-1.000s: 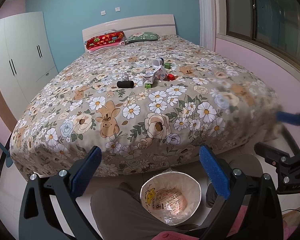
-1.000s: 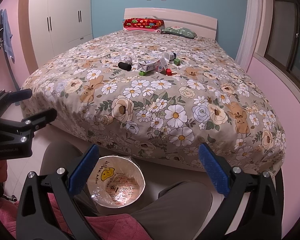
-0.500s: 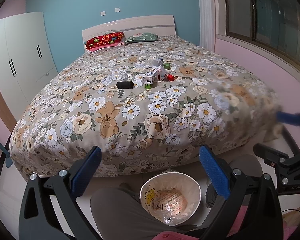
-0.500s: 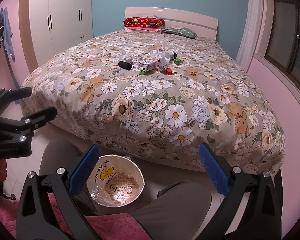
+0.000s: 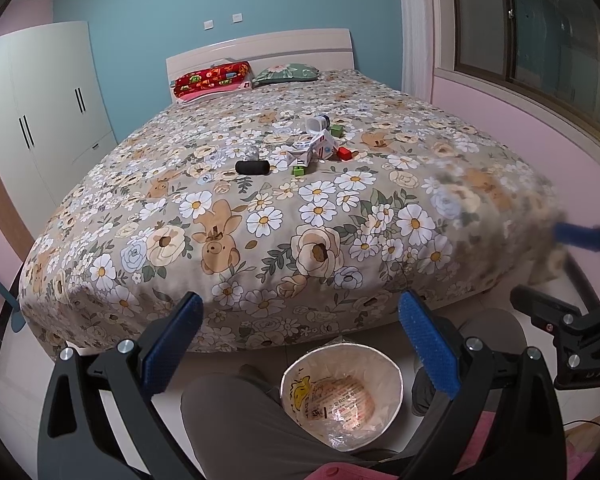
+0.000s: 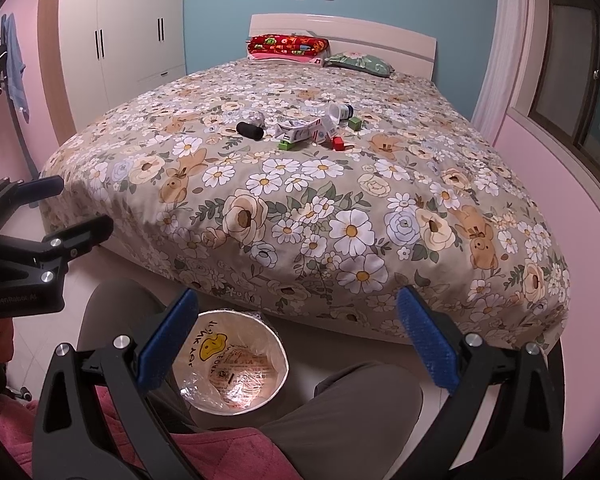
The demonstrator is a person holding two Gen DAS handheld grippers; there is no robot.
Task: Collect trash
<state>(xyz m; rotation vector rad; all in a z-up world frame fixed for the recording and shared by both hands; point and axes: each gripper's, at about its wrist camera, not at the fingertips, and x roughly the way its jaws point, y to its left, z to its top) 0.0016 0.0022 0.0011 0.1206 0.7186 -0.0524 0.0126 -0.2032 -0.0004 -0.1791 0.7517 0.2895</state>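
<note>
A pile of small items lies mid-bed: a crushed white carton [image 5: 310,150] [image 6: 302,131], a black cylinder [image 5: 252,167] [image 6: 250,130], a white cup [image 5: 315,124] [image 6: 337,112], green blocks [image 5: 299,171] [image 6: 285,145] and a red block [image 5: 344,153] [image 6: 338,143]. A white trash bin [image 5: 396,374] [image 6: 282,376] lined with plastic stands on the floor between my knees. My left gripper [image 5: 300,340] and right gripper [image 6: 296,336] are both open and empty, held low at the bed's foot, far from the pile.
The floral bed [image 5: 260,220] fills the middle. Red and green pillows [image 5: 212,80] lie at the headboard. A white wardrobe [image 5: 40,112] stands on the left, a window [image 5: 540,40] on the right. The other gripper shows at each view's edge [image 5: 572,320] [image 6: 28,240].
Both views have crept slightly; the grippers stay open and empty. Nothing on the bed has moved.
</note>
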